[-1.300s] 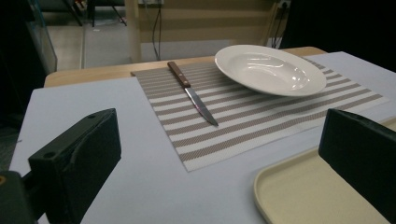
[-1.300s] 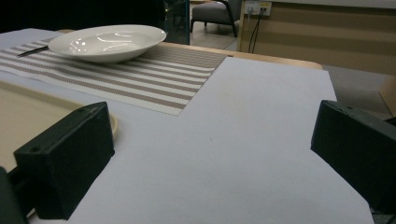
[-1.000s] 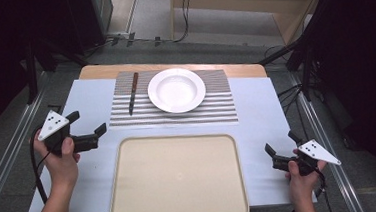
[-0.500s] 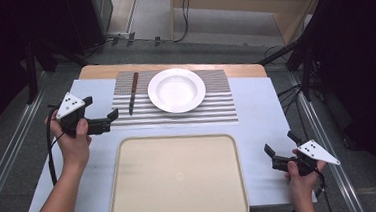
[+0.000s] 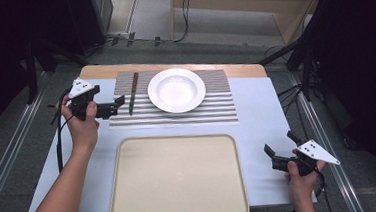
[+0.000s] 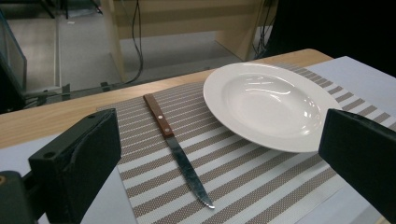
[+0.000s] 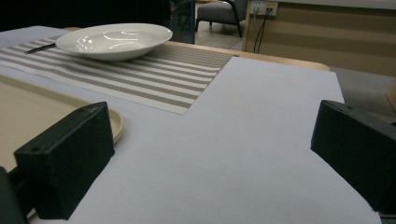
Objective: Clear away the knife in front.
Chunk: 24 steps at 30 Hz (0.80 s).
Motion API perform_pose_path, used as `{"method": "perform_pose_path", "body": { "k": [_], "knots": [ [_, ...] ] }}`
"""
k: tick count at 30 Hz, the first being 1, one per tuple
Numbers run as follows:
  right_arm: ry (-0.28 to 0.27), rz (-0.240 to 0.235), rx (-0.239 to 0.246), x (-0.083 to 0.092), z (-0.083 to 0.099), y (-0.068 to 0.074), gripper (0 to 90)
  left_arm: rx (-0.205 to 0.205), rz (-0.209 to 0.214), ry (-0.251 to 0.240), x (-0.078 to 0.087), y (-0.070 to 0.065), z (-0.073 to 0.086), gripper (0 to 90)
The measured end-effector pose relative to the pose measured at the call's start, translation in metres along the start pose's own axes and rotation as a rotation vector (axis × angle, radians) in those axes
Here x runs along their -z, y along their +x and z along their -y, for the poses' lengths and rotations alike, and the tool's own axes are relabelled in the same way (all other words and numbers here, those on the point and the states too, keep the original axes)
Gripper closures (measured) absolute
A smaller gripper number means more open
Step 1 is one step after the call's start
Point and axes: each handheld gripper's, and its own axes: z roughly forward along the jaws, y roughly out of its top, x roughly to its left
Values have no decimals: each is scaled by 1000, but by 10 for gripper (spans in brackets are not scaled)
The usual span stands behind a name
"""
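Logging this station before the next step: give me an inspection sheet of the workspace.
Surface: white-covered table, wooden edge at the far side.
Job's things: wooden-handled steel knife lying flat on the brown-and-white striped placemat, left of the white ceramic deep plate; beige plastic tray, nothing in it.
Clutter: nothing seen.
Grippers: left gripper open, aimed at the knife, not touching; right gripper open, over bare table right of the tray.
Cables: one black cable trails from the left gripper.
Surroundings: grey floor, wooden furniture, floor cables beyond.
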Motion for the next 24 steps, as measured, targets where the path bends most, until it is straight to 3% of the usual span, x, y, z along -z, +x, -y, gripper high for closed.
{"method": "perform_pose_path", "body": {
  "k": [9, 14, 21, 24],
  "knots": [
    [-3, -6, -1, 0, 0, 0, 0, 16, 12, 21, -24, 4, -8, 0],
    [-1, -6, 1, 0, 0, 0, 0, 46, 27, 45, -38, 8, -13, 21],
    [1, -8, 1, 0, 0, 0, 0, 71, 16, 82, -60, 12, -19, 22],
    [1, -8, 2, 0, 0, -1, 0, 96, -2, 106, -69, 14, -22, 64]
  ]
}}
